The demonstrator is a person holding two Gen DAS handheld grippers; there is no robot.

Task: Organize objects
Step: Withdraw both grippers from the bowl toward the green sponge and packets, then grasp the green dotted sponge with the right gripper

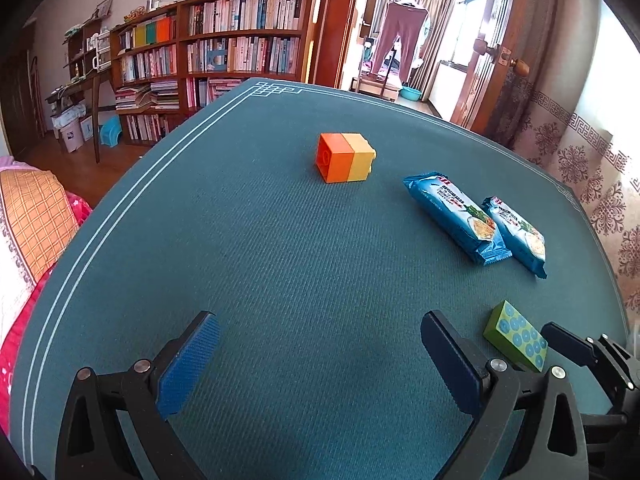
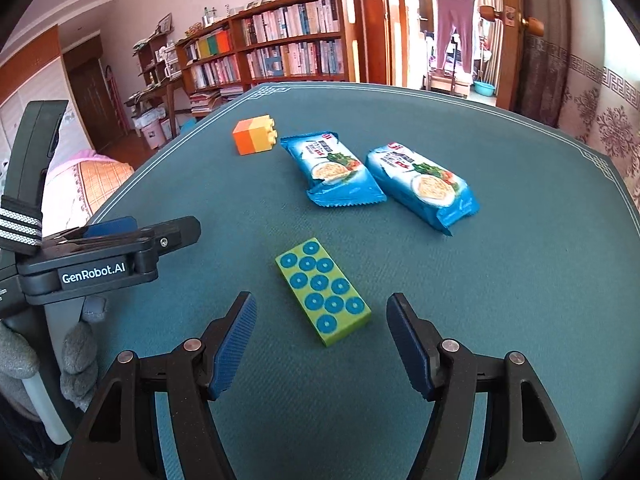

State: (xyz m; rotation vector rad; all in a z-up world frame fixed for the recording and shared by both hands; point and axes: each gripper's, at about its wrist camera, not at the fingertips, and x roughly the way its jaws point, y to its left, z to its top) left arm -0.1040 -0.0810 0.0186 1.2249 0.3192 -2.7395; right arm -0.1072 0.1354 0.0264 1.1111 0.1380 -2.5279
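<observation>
An orange and yellow block pair [image 1: 346, 157] [image 2: 255, 135] lies on the teal table mat [image 1: 280, 248]. Right of it lie two blue snack packs [image 1: 456, 216] [image 2: 332, 170], side by side, the second [image 1: 516, 236] [image 2: 422, 186] further right. A green block with blue rings [image 2: 322, 291] [image 1: 515, 335] lies just ahead of my right gripper [image 2: 322, 320], which stands open with nothing between its pads. My left gripper [image 1: 320, 344] is open over bare mat, well short of the orange block. In the right wrist view the left gripper [image 2: 172, 232] shows from the side at the left.
The mat's white border [image 1: 132, 196] marks the table's left edge. A gloved hand [image 2: 80, 356] holds the left gripper. A bed with a checked cover [image 1: 28, 216] lies left of the table. A bookshelf [image 1: 224, 44] and a doorway stand beyond.
</observation>
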